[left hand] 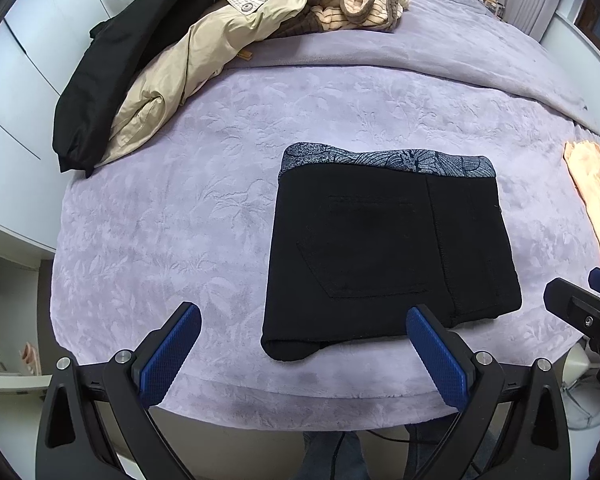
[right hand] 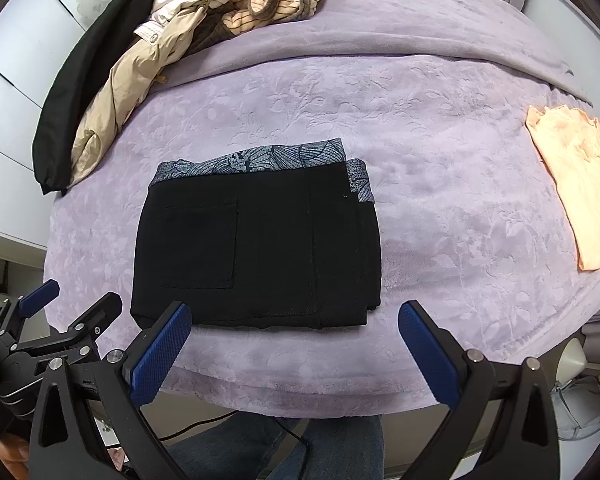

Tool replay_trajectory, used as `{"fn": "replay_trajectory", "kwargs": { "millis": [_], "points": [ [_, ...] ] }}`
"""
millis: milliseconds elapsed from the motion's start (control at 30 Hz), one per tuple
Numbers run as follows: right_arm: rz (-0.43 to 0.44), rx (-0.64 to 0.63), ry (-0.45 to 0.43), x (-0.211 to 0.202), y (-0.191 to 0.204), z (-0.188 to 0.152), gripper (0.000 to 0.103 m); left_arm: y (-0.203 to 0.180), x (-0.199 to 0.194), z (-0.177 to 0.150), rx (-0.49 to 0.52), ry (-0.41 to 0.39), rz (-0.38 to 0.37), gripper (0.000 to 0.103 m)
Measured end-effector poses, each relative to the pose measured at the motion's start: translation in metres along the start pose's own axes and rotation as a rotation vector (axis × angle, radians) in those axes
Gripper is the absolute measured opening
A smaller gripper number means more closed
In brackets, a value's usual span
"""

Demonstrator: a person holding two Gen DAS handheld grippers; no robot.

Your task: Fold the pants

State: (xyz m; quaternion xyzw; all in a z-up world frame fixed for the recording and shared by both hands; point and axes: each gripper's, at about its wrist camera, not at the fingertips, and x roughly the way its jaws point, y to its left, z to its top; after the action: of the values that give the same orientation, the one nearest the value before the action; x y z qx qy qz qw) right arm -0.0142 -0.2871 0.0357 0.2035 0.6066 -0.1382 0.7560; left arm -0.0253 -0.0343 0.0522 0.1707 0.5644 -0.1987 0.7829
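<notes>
L tongs (left hand: 303, 320) & R tongs (right hand: 295, 317) agape, empty — pants (left hand: 384, 248) folded

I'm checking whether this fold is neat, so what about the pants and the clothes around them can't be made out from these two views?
- Black pants: the inner layers and legs are hidden under the top layer in both views.
- Their near edge: partly covered by the right finger of the left gripper in the left wrist view.
- Peach garment: cut off by the frame edge there.
- Clothes pile: overlapped and cropped at the top; separate pieces unclear.
</notes>
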Motion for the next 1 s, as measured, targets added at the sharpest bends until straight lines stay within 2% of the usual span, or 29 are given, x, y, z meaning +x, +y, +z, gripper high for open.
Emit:
{"fn": "replay_trajectory", "kwargs": {
  "millis": [1000],
  "points": [
    [-0.014, -0.039, 0.000, -0.0001, 0.0035, 0.0013, 0.103, -0.0034, -0.0021, 0.0005, -0.004, -0.004, 0.003, 0.103]
  ]
}}
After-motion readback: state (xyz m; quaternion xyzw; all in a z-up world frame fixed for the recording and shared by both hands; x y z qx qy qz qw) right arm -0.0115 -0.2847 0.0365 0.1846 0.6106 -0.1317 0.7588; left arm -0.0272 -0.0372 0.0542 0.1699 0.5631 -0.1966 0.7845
